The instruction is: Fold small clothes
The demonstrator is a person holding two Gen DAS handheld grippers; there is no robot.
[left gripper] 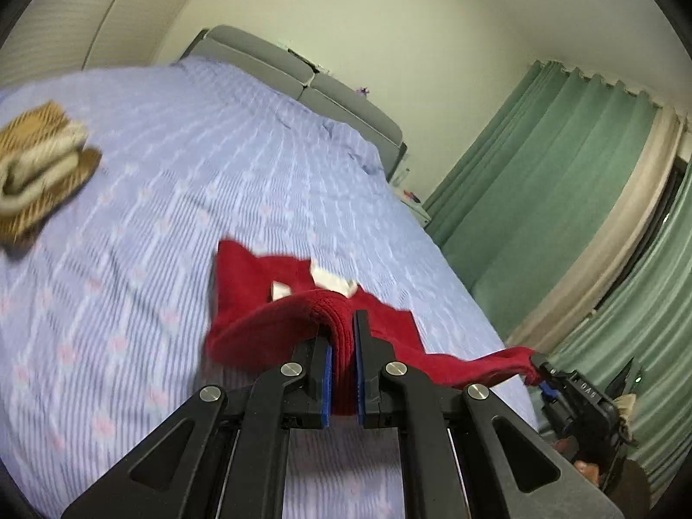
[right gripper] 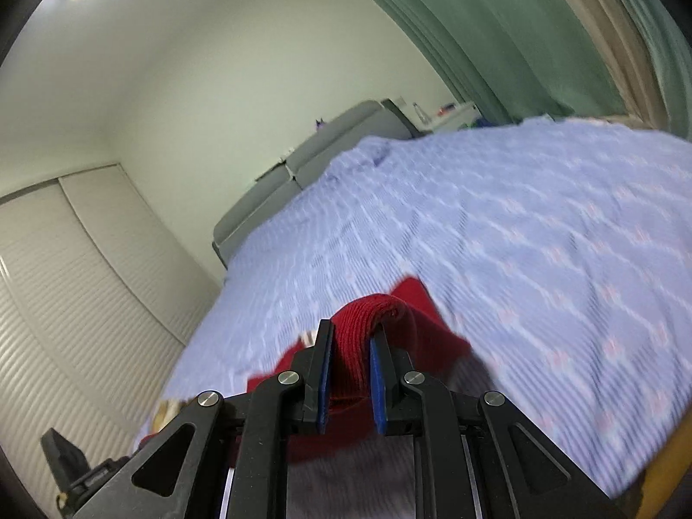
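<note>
A small red knit garment [left gripper: 277, 302] with a white patch hangs over the bed, held by both grippers. My left gripper [left gripper: 342, 328] is shut on a thick fold of its ribbed edge. The right gripper shows at the lower right of the left wrist view [left gripper: 540, 372], clamped on the garment's other end. In the right wrist view my right gripper [right gripper: 351, 337] is shut on the red ribbed fold [right gripper: 372, 307]. The garment is lifted slightly above the bedspread, its far part draping down.
The bed has a lilac striped bedspread [left gripper: 173, 181] and a grey headboard [left gripper: 302, 82]. A folded tan and cream garment [left gripper: 39, 164] lies at the bed's left. Green curtains [left gripper: 540, 199] hang on the right, and white louvred wardrobe doors [right gripper: 65, 285] stand at the left.
</note>
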